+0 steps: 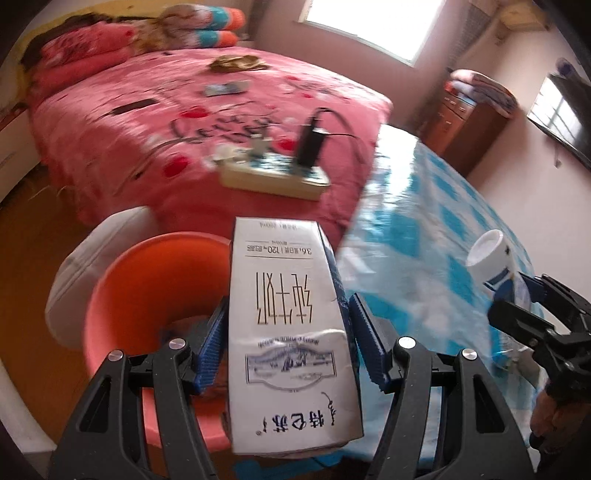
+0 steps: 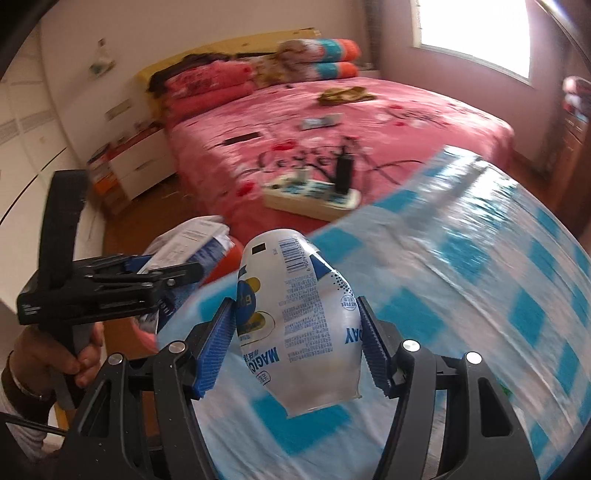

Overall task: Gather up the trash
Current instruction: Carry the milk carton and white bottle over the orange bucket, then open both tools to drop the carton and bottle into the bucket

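Left gripper [image 1: 288, 336]: clamped on white milk carton [image 1: 291, 325], held above orange bin [image 1: 147, 295].
Right gripper [image 2: 297, 336]: squeezed a crumpled plastic cup [image 2: 299, 325] over blue-checked table [image 2: 480, 295].

Sunlit bedroom [image 2: 476, 33], pink-covered bed [image 1: 207, 122]

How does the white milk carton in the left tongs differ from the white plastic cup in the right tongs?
The white milk carton is a tall, flat-sided box; the white plastic cup is rounded and crumpled. The carton bears large black characters, the cup blue lettering and a barcode. The carton hangs above the orange plastic bin; the cup is above the blue-checked cloth. Both are clamped between blue pads, in the left tongs and right tongs.
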`<state>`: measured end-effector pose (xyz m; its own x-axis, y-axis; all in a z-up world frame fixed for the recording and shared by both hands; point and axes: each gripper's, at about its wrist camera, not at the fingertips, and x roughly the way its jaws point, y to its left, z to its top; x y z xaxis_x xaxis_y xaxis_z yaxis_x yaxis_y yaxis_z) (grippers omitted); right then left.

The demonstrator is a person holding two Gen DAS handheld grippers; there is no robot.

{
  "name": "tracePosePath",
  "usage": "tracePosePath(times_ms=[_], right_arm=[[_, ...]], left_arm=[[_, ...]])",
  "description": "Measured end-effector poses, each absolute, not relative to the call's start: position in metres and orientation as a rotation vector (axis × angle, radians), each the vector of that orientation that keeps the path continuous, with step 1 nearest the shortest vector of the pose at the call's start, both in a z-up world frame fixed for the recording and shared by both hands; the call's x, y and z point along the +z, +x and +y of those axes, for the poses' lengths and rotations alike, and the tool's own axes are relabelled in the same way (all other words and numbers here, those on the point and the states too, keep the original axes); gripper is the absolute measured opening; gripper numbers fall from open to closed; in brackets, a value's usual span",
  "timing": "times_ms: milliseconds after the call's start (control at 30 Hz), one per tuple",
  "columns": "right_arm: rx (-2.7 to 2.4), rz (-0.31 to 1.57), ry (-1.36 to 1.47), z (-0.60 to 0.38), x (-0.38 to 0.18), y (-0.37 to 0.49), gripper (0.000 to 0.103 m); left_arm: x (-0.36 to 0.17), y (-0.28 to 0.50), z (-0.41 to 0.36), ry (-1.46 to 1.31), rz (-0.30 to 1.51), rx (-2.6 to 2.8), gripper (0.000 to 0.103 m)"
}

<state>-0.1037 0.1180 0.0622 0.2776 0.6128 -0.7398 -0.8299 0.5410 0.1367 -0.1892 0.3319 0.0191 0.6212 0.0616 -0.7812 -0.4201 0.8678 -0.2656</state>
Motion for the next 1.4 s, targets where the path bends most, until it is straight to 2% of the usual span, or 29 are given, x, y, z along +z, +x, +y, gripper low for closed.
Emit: tracePosePath(times_ms=[367,833,900,933,967,1167,1400], right_arm=[[1.146,0.851,-0.414,0.205,0.046,-0.136,0.065],[1.209,0.859,-0.510,0.263,0.025,-0.153,0.065],[1.193,0.839,-0.519,0.267,0.023,-0.155,0.076],[1.174,0.824,-0.517,0.267,0.023,-0.155,0.086],[1.169,0.817,-0.503,0.265,0.024,-0.154,0.089],[1.163,0.808,-0.395,0.244,0.038,-0.149,0.091],[1.099,0.796,-0.351,0.215,0.045,-0.145,0.091]], left_arm=[[-0.015,-0.221,0.391,-0.558,0.877,0.403,0.064],[-0.043,-0.240,0.419,-0.624,0.903,0.457,0.064],[-0.046,-0.242,0.421,-0.620,0.907,0.483,0.065],[-0.048,-0.243,0.423,-0.612,0.912,0.506,0.069],[-0.048,-0.243,0.424,-0.600,0.918,0.525,0.074],[-0.047,-0.247,0.424,-0.564,0.921,0.551,0.083],[-0.037,-0.247,0.418,-0.532,0.902,0.548,0.086]])
